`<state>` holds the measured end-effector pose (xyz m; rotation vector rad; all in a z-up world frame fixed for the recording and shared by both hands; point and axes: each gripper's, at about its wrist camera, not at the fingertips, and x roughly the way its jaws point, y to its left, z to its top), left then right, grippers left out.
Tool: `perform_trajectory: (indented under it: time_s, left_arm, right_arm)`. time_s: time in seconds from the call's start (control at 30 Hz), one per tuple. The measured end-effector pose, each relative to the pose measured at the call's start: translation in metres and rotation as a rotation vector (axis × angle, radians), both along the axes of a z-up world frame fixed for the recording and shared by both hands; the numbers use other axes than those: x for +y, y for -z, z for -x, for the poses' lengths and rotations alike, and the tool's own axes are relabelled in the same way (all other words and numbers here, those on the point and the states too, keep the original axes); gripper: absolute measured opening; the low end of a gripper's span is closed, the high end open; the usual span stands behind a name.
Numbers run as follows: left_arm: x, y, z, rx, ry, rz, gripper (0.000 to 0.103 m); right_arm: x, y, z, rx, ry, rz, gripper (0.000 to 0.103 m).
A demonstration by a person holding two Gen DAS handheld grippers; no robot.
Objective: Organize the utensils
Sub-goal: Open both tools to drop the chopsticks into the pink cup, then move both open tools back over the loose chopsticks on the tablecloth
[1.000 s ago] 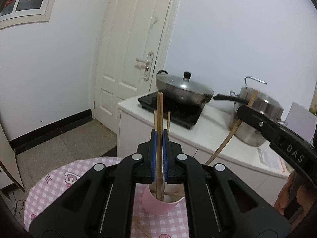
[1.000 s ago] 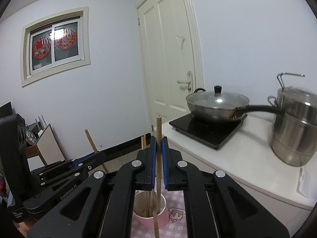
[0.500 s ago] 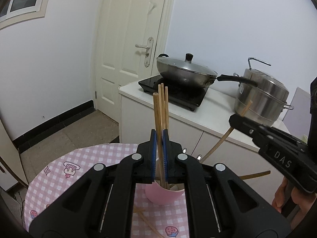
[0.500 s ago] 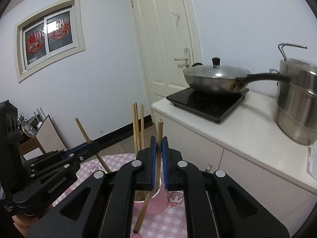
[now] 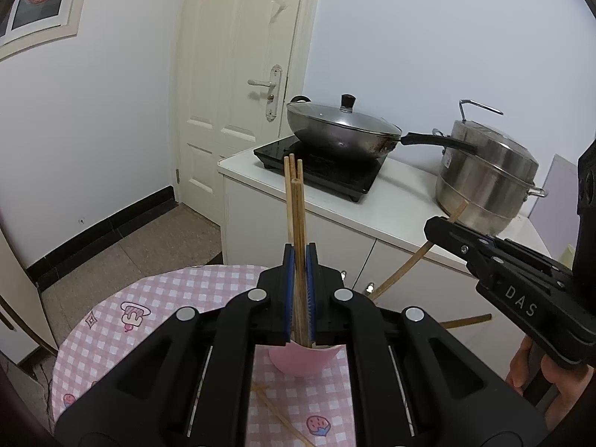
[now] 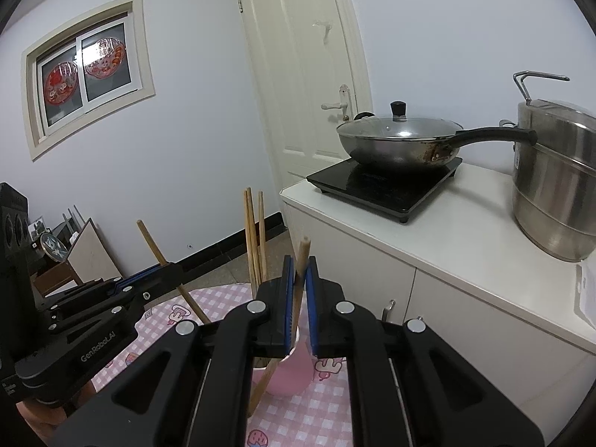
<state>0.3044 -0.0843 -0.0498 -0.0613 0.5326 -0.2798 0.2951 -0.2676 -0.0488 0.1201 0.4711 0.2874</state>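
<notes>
In the left wrist view my left gripper (image 5: pixel 300 257) is shut on an upright wooden chopstick (image 5: pixel 298 223) whose lower end reaches into the pink cup (image 5: pixel 301 363). Two more chopsticks (image 5: pixel 287 178) stand in that cup. To the right my right gripper (image 5: pixel 434 227) holds a slanting chopstick (image 5: pixel 402 268). In the right wrist view my right gripper (image 6: pixel 300 264) is shut on that tilted chopstick (image 6: pixel 302 253); its lower end hangs just left of the cup (image 6: pixel 290 376). My left gripper (image 6: pixel 175 268) shows at the left with its chopstick (image 6: pixel 152 242).
The cup stands on a round table with a pink checked cloth (image 5: pixel 178 298); loose chopsticks (image 5: pixel 279 417) lie on it near me. Behind is a white counter (image 6: pixel 428 231) with an induction hob, a lidded wok (image 6: pixel 398 138) and a steel pot (image 6: pixel 555 186). A door (image 5: pixel 238 74) is beyond.
Both views have dipped, so the cup and its standing chopsticks show more. The chopstick in my right gripper has swung from upright over the cup to a slant with its lower end beside it.
</notes>
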Motion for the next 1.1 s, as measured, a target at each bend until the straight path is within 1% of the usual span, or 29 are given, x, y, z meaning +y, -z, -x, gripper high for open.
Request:
perform_trajectory:
  time_s: [0.03,0.07,0.13,0.27,0.33,0.37,0.4,0.43,0.53,0.63,0.7,0.83,0.9,0.97,1.1]
  left_arm:
    - [0.0,-0.001,0.001,0.001,0.003,-0.002,0.007]
    - [-0.001,-0.002,0.003,0.003,0.006,-0.003,0.007]
    - [-0.002,-0.004,0.006,0.005,0.011,-0.001,0.007]
    - [-0.002,-0.008,0.014,0.005,0.016,-0.004,0.007]
    - [-0.001,-0.011,0.02,0.0,0.013,-0.007,0.023]
    - [0.0,-0.012,0.023,-0.008,0.006,-0.006,0.05]
    - [0.002,-0.015,0.029,-0.034,-0.01,-0.002,0.059]
    - [0.003,-0.018,0.033,-0.053,-0.017,-0.001,0.059]
    - [0.004,-0.026,0.043,-0.064,-0.022,-0.015,0.059]
    - [0.008,-0.033,0.055,-0.093,-0.045,-0.029,0.059]
    - [0.011,-0.037,0.063,-0.108,-0.057,-0.036,0.063]
    - [0.015,-0.047,0.085,-0.159,-0.087,-0.057,0.067]
    - [0.017,-0.052,0.099,-0.191,-0.1,-0.069,0.071]
    - [0.02,-0.056,0.111,-0.215,-0.111,-0.076,0.072]
    - [0.028,-0.062,0.137,-0.267,-0.127,-0.076,0.078]
  right_arm:
    - [-0.001,-0.001,0.002,-0.001,0.002,-0.002,0.013]
    - [-0.001,-0.002,0.003,-0.002,0.005,-0.004,0.015]
    - [-0.002,-0.004,0.008,-0.008,0.012,-0.006,0.026]
    - [-0.001,-0.008,0.016,-0.014,0.01,-0.003,0.027]
    - [-0.001,-0.01,0.022,-0.019,0.01,-0.003,0.03]
    - [-0.002,-0.011,0.024,-0.022,0.01,-0.003,0.031]
    - [-0.002,-0.012,0.026,-0.024,0.011,-0.003,0.031]
    - [-0.003,-0.014,0.029,-0.027,0.01,-0.003,0.032]
    - [-0.003,-0.017,0.039,-0.036,0.012,-0.002,0.032]
    - [-0.003,-0.02,0.049,-0.045,0.009,-0.003,0.034]
    - [-0.002,-0.023,0.056,-0.055,0.007,-0.001,0.036]
    - [0.001,-0.031,0.075,-0.084,0.003,0.008,0.04]
    - [0.003,-0.035,0.085,-0.101,0.001,0.014,0.041]
    - [0.005,-0.039,0.095,-0.119,0.001,0.019,0.043]
    - [0.011,-0.045,0.117,-0.164,-0.005,0.033,0.049]
